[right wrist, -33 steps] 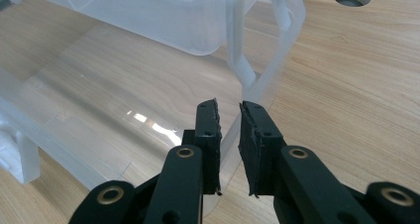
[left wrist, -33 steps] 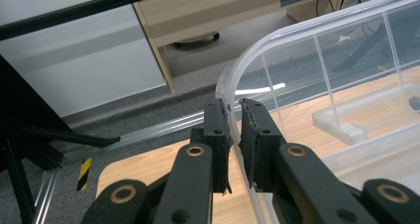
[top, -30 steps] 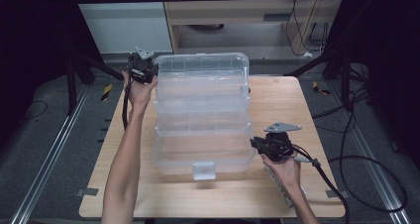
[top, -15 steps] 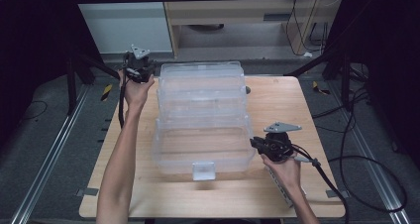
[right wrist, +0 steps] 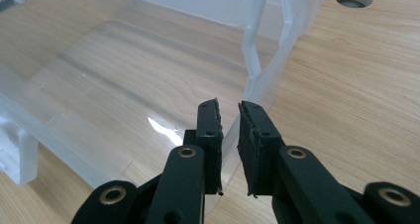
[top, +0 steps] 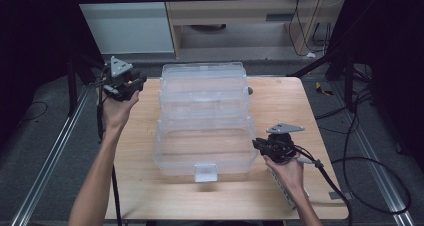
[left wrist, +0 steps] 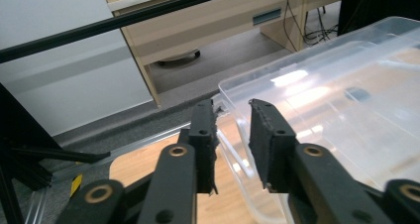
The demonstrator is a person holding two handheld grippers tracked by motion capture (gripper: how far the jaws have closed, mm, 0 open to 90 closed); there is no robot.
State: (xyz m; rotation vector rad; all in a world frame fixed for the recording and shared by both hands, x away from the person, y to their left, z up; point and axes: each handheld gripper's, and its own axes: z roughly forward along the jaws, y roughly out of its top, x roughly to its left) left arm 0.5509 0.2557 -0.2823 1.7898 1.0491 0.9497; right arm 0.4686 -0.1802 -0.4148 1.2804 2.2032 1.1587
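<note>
Since the earlier frames my left gripper (top: pixel 131 84) has come off the far-left corner of the clear plastic box (top: pixel 205 118) and swung out toward nine o'clock, past the tabletop (top: pixel 280 106) edge; its jaws have just been opening, and in the left gripper view they stand spread with the lid's rim (left wrist: pixel 233 105) just ahead of the gap, nothing pressed between the pads. The box lies open in the middle of the wooden tabletop — a see-through, glossy tub with ribbed walls and rounded corners, its lid hinged back toward twelve o'clock and a small frosted latch (top: pixel 205 172) at the six o'clock edge.

At four o'clock my right gripper (top: pixel 257 145) has kept its place, jaws pointing toward nine o'clock at the tub's right wall. In the right gripper view (right wrist: pixel 228 116) the thin clear wall (right wrist: pixel 257 80) runs into the narrow gap between the rough black pads — they pinch it. The left forearm stretches long and straight from six o'clock, the wrist bent back; the right hand grips from beneath, its cable trailing off toward four o'clock.
</note>
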